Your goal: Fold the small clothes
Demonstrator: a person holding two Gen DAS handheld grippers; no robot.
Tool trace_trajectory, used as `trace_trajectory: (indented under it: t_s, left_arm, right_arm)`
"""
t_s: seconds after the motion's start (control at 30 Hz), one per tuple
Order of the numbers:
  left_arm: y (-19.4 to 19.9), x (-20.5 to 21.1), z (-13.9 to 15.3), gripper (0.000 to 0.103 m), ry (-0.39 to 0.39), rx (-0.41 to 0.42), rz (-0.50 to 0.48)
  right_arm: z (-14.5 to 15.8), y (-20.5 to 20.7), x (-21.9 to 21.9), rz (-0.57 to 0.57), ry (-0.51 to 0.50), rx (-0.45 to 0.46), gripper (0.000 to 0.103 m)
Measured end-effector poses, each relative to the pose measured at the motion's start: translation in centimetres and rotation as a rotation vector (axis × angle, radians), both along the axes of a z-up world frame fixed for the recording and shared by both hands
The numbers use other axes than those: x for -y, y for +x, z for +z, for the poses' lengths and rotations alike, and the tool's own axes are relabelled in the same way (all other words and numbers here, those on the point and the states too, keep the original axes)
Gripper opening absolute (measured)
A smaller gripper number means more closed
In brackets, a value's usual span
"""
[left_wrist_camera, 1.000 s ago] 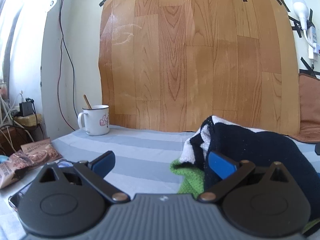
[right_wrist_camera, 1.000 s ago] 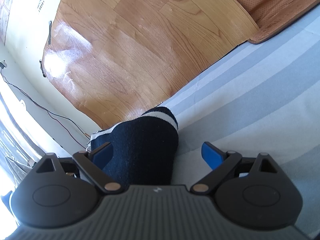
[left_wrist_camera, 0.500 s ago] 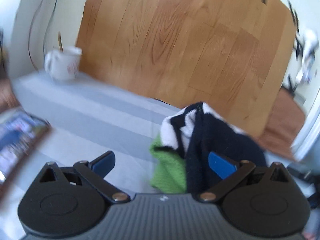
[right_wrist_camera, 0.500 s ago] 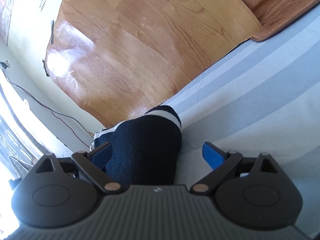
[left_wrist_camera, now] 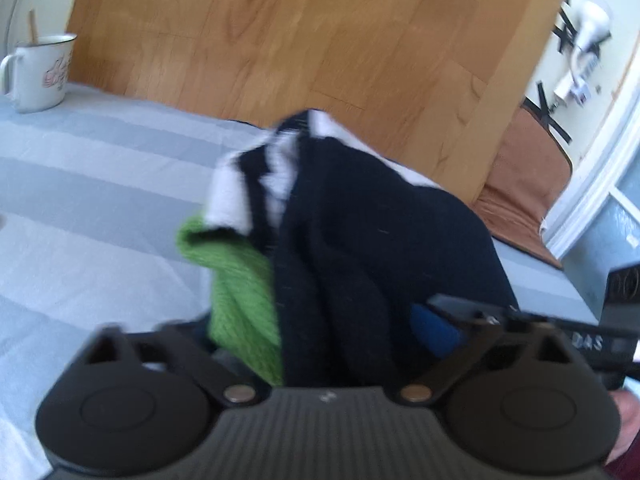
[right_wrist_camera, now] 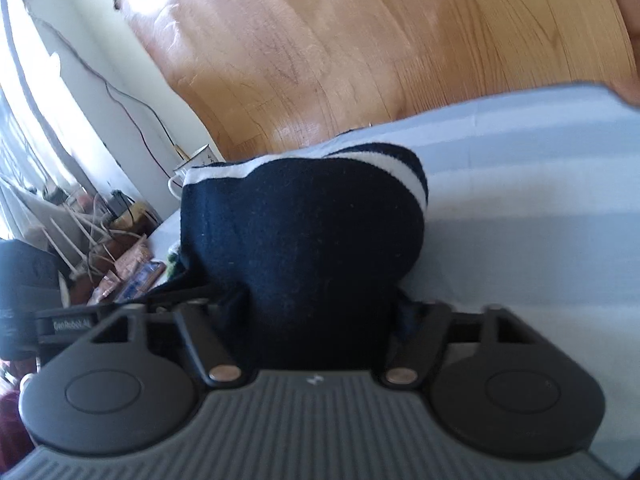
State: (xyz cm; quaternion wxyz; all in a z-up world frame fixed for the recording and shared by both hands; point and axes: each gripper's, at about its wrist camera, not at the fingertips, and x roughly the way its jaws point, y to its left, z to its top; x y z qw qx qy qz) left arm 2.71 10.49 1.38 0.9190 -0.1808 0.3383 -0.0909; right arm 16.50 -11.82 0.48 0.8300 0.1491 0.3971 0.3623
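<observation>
While both cameras are blurred, I can make out the navy sock (right_wrist_camera: 304,248) bunched between my right tongs (right_wrist_camera: 310,320), whose fingers have drawn in against the cloth on both sides, so I read them as clamped on it. Its long axis runs away from the tongs toward the wood-grain sheet (right_wrist_camera: 360,48) on the wall, cuff end farthest from me, with two white stripes curving around the cuff. The knit is dark and thick, humped up above the grey striped cloth (right_wrist_camera: 520,200) that covers the surface.

From the left wrist view the same navy sock (left_wrist_camera: 360,240) lies in a heap with a green knitted piece (left_wrist_camera: 240,288) tucked under it on the mug side, and white ribbing turned outward at the end toward the wood-grain sheet (left_wrist_camera: 320,32). My left tongs (left_wrist_camera: 320,328) stand around the heap; one blue pad (left_wrist_camera: 434,330) shows beside the navy cloth, the other is hidden by the green piece, so I cannot tell whether they grip. A white enamel mug (left_wrist_camera: 38,74) stands well apart from the heap, against the sheet.
</observation>
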Motion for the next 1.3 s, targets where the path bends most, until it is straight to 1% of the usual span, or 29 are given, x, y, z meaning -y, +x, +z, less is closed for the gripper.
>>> trace_trajectory:
  t_s: [0.03, 0.07, 0.1, 0.2, 0.23, 0.3, 0.37, 0.4, 0.43, 0.5, 0.53, 0.57, 0.6, 0.63, 0.7, 0.73, 0.83, 0.87, 0.93, 1.0, 1.03, 1.1, 1.2, 1.27, 1.3]
  left_arm:
    - [0.3, 0.3, 0.3, 0.084, -0.001, 0.001, 0.011]
    - [0.8, 0.6, 0.7, 0.084, -0.017, 0.003, 0.015]
    - [1.6, 0.9, 1.2, 0.083, -0.027, 0.012, 0.015]
    - [4.2, 2.6, 3.4, 0.077, -0.017, 0.061, -0.007]
    - [5.4, 3.2, 4.1, 0.077, -0.017, 0.078, -0.018]
    - [8.1, 4.9, 5.0, 0.077, -0.006, 0.119, -0.046]
    - [11.0, 6.6, 5.2, 0.077, 0.006, 0.141, -0.078]
    - [12.6, 7.4, 5.0, 0.077, 0.01, 0.139, -0.092]
    - [14.0, 8.1, 4.6, 0.076, 0.012, 0.13, -0.097]
    - [17.0, 9.2, 3.2, 0.075, 0.013, 0.085, -0.102]
    - [18.1, 9.6, 2.5, 0.071, 0.024, 0.058, -0.097]
    - [18.9, 10.0, 1.6, 0.071, 0.046, 0.033, -0.085]
    - [19.3, 10.3, 1.0, 0.076, 0.065, 0.027, -0.075]
    - [19.2, 10.6, 0.6, 0.083, 0.072, 0.033, -0.069]
    - [18.6, 10.4, 0.8, 0.086, 0.076, 0.048, -0.048]
    - [18.1, 10.4, 0.9, 0.09, 0.089, 0.058, -0.036]
    - [16.3, 10.2, 1.1, 0.093, 0.12, 0.06, 0.013]
    - [15.3, 10.1, 1.1, 0.095, 0.123, 0.066, 0.034]
    - [13.3, 9.9, 1.4, 0.101, 0.132, 0.077, 0.074]
    - [11.0, 9.7, 1.5, 0.102, 0.143, 0.086, 0.093]
    - [10.7, 9.3, 1.6, 0.102, 0.156, 0.09, 0.1]
    - [9.2, 9.5, 2.1, 0.103, 0.207, 0.104, 0.11]
    - [7.3, 9.9, 2.0, 0.102, 0.229, 0.081, 0.091]
    - [6.1, 9.9, 2.1, 0.102, 0.245, 0.086, 0.108]
    - [5.6, 9.9, 2.1, 0.102, 0.248, 0.084, 0.112]
  right_arm:
    - [0.2, 0.0, 0.2, 0.002, 0.011, 0.016, 0.056]
    - [0.4, 0.0, 0.5, 0.005, 0.022, 0.037, 0.05]
    - [0.7, 0.0, 0.8, 0.003, 0.032, 0.062, 0.047]
    - [1.8, 0.9, 1.9, -0.05, 0.037, 0.17, 0.046]
    - [2.2, 1.5, 2.4, -0.076, 0.032, 0.207, 0.046]
    - [2.8, 3.4, 4.1, -0.124, 0.044, 0.236, 0.046]
    - [2.9, 5.6, 5.7, -0.181, 0.043, 0.244, 0.047]
    - [2.7, 6.8, 6.4, -0.203, 0.029, 0.247, 0.047]
    - [2.5, 8.0, 7.0, -0.221, 0.007, 0.246, 0.047]
    - [1.4, 10.1, 7.8, -0.259, -0.04, 0.22, 0.048]
    - [0.6, 11.0, 8.1, -0.284, -0.064, 0.199, 0.048]
    - [-0.4, 11.6, 8.4, -0.303, -0.08, 0.164, 0.052]
    - [-1.6, 12.2, 8.7, -0.322, -0.085, 0.115, 0.061]
    - [-2.2, 12.6, 9.1, -0.341, -0.079, 0.057, 0.062]
    - [-2.6, 12.5, 9.8, -0.341, -0.027, 0.035, 0.069]
    - [-2.7, 12.3, 9.8, -0.344, -0.028, 0.035, 0.071]
    - [-2.4, 11.1, 9.5, -0.351, -0.072, 0.092, 0.081]
    - [-2.3, 10.6, 9.5, -0.356, -0.083, 0.108, 0.087]
    - [-2.2, 9.7, 10.0, -0.37, -0.092, 0.105, 0.087]
    - [-2.0, 8.4, 10.4, -0.387, -0.085, 0.082, 0.087]
    - [-1.6, 7.9, 10.4, -0.4, -0.081, 0.073, 0.087]
    - [-1.0, 6.4, 10.7, -0.426, -0.074, 0.068, 0.088]
    - [-0.7, 3.9, 11.1, -0.459, -0.076, 0.068, 0.089]
    - [-0.4, 2.9, 10.7, -0.471, -0.096, 0.055, 0.089]
    - [-0.2, 2.0, 10.8, -0.476, -0.096, 0.067, 0.089]
